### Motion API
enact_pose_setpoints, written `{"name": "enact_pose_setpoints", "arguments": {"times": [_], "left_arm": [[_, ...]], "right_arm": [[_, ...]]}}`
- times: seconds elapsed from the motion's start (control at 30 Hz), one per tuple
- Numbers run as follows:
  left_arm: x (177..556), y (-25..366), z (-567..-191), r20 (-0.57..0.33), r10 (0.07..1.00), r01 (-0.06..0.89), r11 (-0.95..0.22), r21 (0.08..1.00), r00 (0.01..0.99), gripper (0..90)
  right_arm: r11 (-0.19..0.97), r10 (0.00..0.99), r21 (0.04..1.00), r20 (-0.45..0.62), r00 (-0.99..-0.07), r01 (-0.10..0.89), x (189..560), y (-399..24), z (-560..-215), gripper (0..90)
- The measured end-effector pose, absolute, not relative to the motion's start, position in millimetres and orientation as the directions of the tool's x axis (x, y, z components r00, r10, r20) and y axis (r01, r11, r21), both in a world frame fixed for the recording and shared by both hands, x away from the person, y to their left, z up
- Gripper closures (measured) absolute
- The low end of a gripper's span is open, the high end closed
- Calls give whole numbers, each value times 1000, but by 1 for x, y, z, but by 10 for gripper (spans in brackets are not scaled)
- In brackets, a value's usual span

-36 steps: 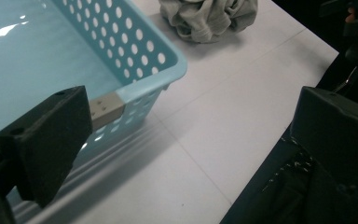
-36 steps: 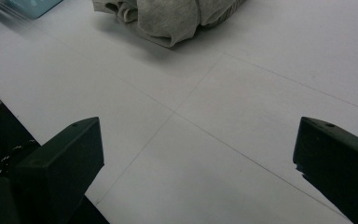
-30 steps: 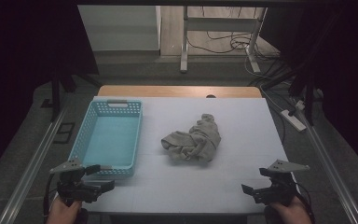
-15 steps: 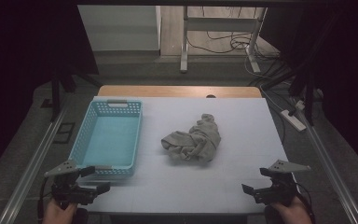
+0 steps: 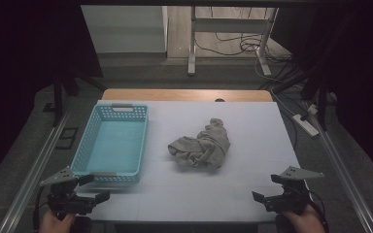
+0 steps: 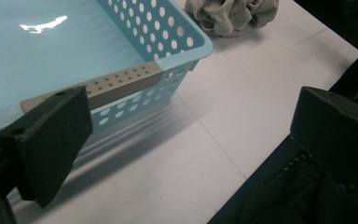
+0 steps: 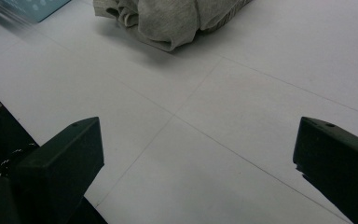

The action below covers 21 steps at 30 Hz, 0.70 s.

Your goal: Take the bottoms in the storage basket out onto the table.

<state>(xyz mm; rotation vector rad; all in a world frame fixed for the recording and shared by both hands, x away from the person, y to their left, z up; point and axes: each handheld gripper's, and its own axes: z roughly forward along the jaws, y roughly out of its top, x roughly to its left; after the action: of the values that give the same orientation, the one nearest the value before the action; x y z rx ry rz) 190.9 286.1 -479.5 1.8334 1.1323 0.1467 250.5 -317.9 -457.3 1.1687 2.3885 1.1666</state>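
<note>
A crumpled grey cloth (image 5: 201, 148) lies in a loose heap near the centre of the high view, on the white desk (image 5: 252, 131) — well apart from both tools, with bare surface all round it. Just left of it stands a light-blue perforated basket (image 5: 110, 145), empty, its open top level and its grey handle strip on the near rim. That pairing reads like a put-away job: the cloth set out in reach, the basket beside it to take it.

The left hand-held gripper (image 5: 99, 196) sits at the lower left of the high view, at the desk's front edge, just below the basket's near corner; in its own view its jaws stand wide apart, nothing between them, pointing across the basket's corner toward the cloth (image 6: 233, 14) in the upper right.

The right hand-held gripper (image 5: 258, 198) rests at the lower right, also at the front edge and held low. Its jaws are spread wide and empty — they frame bare desk, with the cloth (image 7: 172, 18) at the top of its view, ahead and a little left.
</note>
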Motion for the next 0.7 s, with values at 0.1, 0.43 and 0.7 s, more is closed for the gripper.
{"name": "enact_pose_setpoints", "arguments": {"times": [0.1, 0.43, 0.7], "left_arm": [[190, 288, -479, -339, 753, 635, -133, 761, 564, 1], [185, 291, -479, -324, 766, 640, -145, 755, 556, 1], [183, 292, -480, -320, 765, 653, -169, 738, 559, 1]], "right_arm": [[362, 748, 747, 124, -652, 558, 250, -318, -457, 20], [363, 747, 747, 123, -653, 556, 250, -317, -457, 20], [365, 747, 747, 120, -653, 555, 250, -317, -457, 20]]}}
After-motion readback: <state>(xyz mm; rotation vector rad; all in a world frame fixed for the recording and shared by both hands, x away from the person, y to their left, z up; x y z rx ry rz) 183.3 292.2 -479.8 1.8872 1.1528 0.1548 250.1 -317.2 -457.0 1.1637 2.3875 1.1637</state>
